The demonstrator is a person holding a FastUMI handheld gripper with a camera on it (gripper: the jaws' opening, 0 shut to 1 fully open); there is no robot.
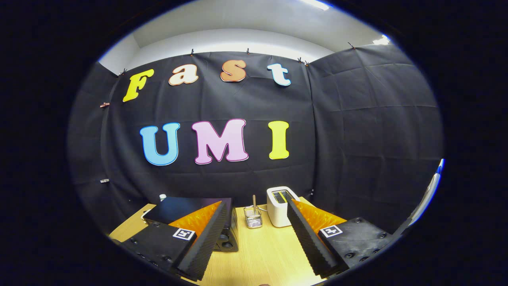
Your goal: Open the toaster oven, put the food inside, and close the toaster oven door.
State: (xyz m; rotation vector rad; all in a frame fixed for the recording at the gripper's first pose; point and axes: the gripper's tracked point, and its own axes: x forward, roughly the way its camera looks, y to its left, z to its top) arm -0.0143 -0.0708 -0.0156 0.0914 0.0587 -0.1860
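in the gripper view the gripper (pixel 258 208) hangs above a light wooden table (pixel 262 254) with its two fingers spread wide apart and nothing between them but bare tabletop. the black toaster oven (pixel 186 206) sits at the far left part of the table, close to the black cloth wall (pixel 357 139), and the left finger (pixel 206 238) covers much of its front, so whether its door is up or down cannot be told; two round knobs (pixel 224 241) show just beside that finger's inner edge. beyond the gap between the fingers stands a small wire holder (pixel 253 218) with a wooden stick (pixel 254 201) upright in it. just to its right, near the right finger (pixel 307 238), is a white pop-up toaster (pixel 279 210). a small white cap (pixel 162 196) peeks up behind the oven's back corner.
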